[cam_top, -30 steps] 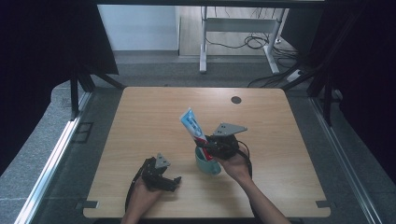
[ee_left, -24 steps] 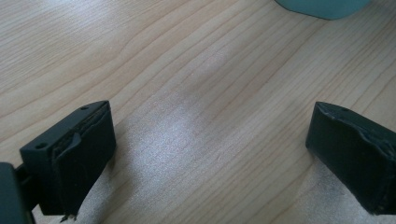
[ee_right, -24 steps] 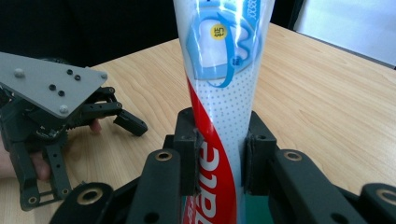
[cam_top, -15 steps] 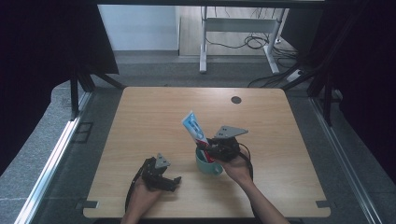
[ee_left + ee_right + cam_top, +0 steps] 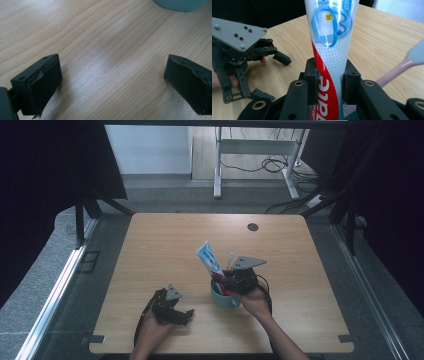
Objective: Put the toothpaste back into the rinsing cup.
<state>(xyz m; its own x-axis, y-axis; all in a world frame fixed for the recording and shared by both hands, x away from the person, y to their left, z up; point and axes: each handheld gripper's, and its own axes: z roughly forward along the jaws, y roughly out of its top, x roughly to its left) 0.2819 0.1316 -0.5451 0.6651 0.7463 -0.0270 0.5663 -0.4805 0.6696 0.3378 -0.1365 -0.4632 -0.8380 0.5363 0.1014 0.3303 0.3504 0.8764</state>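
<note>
Both hands unmoved; right gripper [image 5: 329, 86] still clamps toothpaste tube [image 5: 330, 50] over cup [image 5: 223, 298].

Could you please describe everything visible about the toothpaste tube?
The toothpaste tube is soft-looking plastic, white with fine dots, a red band with white lettering low down and a blue emblem near the flat crimped top. It stands nearly upright, leaning slightly, lower end inside the teal cup beside a pink toothbrush. The right gripper is shut on its lower half, jaws pressing both sides.
</note>
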